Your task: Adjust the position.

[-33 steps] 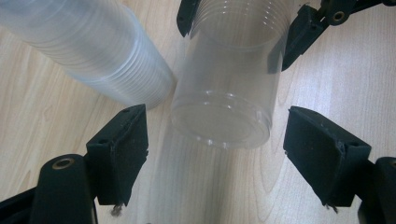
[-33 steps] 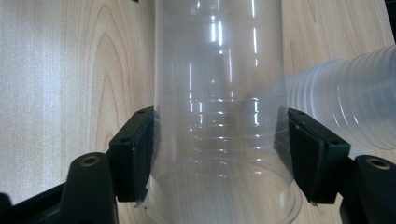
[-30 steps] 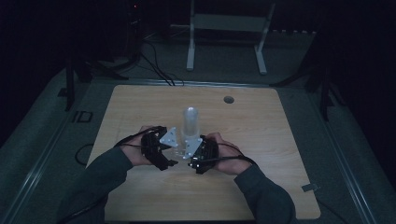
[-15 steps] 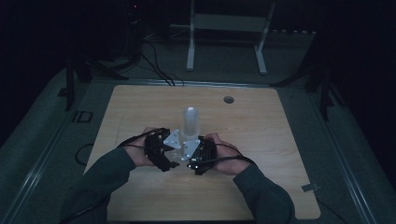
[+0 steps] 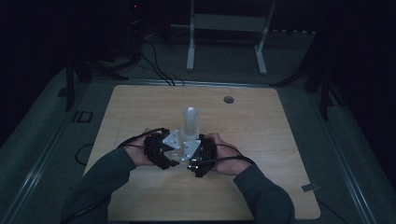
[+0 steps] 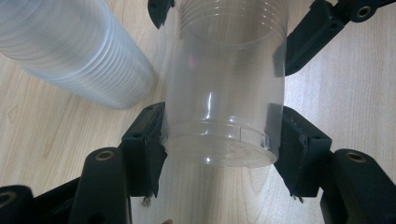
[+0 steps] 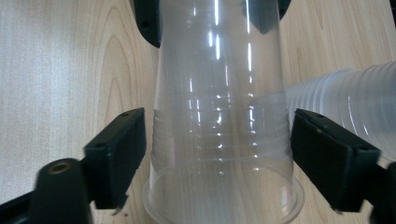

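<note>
A clear plastic cup [image 6: 224, 88] is held level above the wooden table [image 5: 280, 140], between both grippers. The left gripper [image 6: 219, 149], its jaws just closed, is clamped on the cup's base. The right gripper [image 7: 219, 154], its jaws just opened, stands apart beside the rim end, the pads clear of the wall. A stack of clear cups [image 5: 190, 122] is seen just beyond.

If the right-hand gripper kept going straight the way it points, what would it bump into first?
Most likely the left gripper, whose black jaws clamp the far end of the clear cup. That cup lies between the right gripper's opened jaws; depth is hard to judge.
</note>
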### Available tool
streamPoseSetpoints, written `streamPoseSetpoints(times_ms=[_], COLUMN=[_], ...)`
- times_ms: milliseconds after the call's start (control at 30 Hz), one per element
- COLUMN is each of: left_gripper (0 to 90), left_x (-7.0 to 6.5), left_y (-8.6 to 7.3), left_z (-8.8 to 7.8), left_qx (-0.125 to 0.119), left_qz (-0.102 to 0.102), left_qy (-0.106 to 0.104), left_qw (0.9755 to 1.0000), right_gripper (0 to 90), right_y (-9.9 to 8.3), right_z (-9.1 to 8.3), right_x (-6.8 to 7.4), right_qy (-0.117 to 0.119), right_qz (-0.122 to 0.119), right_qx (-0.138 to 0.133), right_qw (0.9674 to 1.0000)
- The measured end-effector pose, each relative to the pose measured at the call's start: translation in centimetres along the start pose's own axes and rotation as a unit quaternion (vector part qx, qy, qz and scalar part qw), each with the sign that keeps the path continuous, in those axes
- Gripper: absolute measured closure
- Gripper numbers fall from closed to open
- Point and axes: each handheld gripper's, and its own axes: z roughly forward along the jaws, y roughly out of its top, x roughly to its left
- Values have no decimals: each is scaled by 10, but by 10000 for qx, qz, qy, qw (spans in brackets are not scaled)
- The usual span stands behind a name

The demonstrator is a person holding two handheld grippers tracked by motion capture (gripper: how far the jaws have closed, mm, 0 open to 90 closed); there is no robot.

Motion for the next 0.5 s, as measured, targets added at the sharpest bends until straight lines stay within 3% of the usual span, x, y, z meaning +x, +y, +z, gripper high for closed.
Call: streamPoseSetpoints(times_ms=[333, 500], left_gripper=[410, 410], left_x=[2, 2], left_y=[-4, -6], left_z=[-1, -1], left_qx=[-27, -78], left_qz=[-93, -149], left_qy=[81, 84], left_qw=[9999, 9998], right_gripper=[135, 136], right_y=[-1, -1], right_z=[-6, -12], right_x=[1, -2], right_qy=[65, -23], right_qz=[68, 121], right_qx=[-223, -388], right_qw=[9997, 9992])
